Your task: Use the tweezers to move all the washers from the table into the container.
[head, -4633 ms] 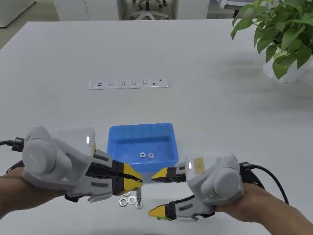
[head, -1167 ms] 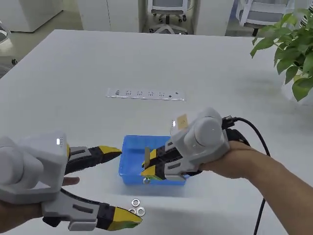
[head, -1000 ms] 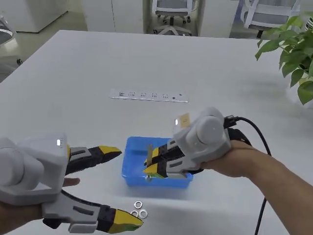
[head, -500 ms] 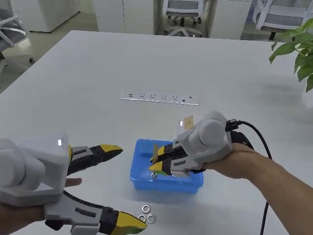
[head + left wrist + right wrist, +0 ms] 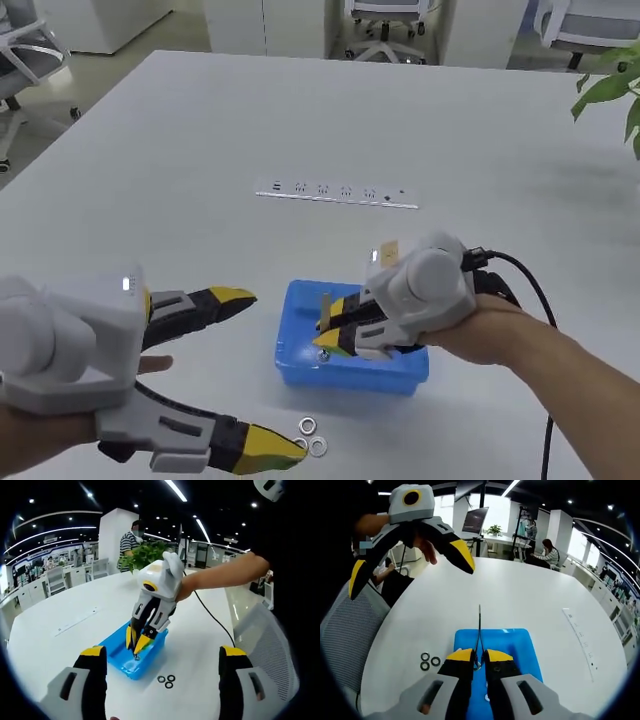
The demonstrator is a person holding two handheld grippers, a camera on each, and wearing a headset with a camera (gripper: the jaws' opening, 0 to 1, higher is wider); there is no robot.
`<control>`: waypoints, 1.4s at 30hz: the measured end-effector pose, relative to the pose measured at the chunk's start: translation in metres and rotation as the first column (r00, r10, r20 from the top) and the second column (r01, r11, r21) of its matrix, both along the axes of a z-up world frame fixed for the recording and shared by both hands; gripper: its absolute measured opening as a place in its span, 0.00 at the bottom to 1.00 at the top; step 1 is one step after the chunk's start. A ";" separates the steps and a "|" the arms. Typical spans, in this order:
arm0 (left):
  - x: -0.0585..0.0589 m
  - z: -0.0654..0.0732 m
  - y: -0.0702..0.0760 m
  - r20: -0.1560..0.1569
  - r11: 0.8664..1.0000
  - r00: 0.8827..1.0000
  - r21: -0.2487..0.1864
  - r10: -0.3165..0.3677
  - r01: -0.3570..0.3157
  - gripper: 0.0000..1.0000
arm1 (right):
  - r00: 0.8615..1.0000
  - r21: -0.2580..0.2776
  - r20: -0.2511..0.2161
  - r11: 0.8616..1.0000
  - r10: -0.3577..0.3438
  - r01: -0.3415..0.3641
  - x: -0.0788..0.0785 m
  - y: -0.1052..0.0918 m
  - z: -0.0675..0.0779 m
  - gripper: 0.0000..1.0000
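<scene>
Three washers (image 5: pixel 311 440) lie on the table (image 5: pixel 200 130), just beside the near wall of the container (image 5: pixel 350 372). The right gripper (image 5: pixel 327 340) is closed narrowly on the tweezers (image 5: pixel 479 625), whose tips are held low inside the container, presumably for a drop; a washer there cannot be confirmed. The left gripper (image 5: pixel 268 372) is held wide and empty. A power strip (image 5: pixel 335 193) lies well beyond, obstructing nothing.

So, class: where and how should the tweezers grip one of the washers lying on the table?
The washers lie flat and bunched on the table, so come from above: one tweezers tip through an outer one's hole, pinching its ring.
</scene>
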State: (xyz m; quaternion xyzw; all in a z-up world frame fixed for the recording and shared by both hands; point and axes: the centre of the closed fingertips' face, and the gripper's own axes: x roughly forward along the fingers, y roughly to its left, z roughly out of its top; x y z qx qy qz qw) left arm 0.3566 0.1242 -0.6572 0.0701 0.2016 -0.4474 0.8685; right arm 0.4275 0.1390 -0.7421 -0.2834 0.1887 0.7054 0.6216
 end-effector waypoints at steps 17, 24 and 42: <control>0.024 -0.012 0.008 0.011 0.998 1.000 0.053 0.019 -0.019 0.77 | 1.000 -0.012 -0.016 1.000 0.010 -0.010 0.004 0.000 -0.015 0.10; 0.041 -0.012 0.012 0.044 0.995 0.999 0.097 0.029 -0.033 0.56 | 1.000 -0.012 -0.019 1.000 0.019 -0.020 0.003 0.000 -0.017 0.10; 0.068 -0.025 0.007 0.061 0.989 0.998 0.150 -0.023 0.014 0.28 | 0.999 -0.021 -0.025 0.999 0.029 -0.030 0.001 -0.004 -0.024 0.10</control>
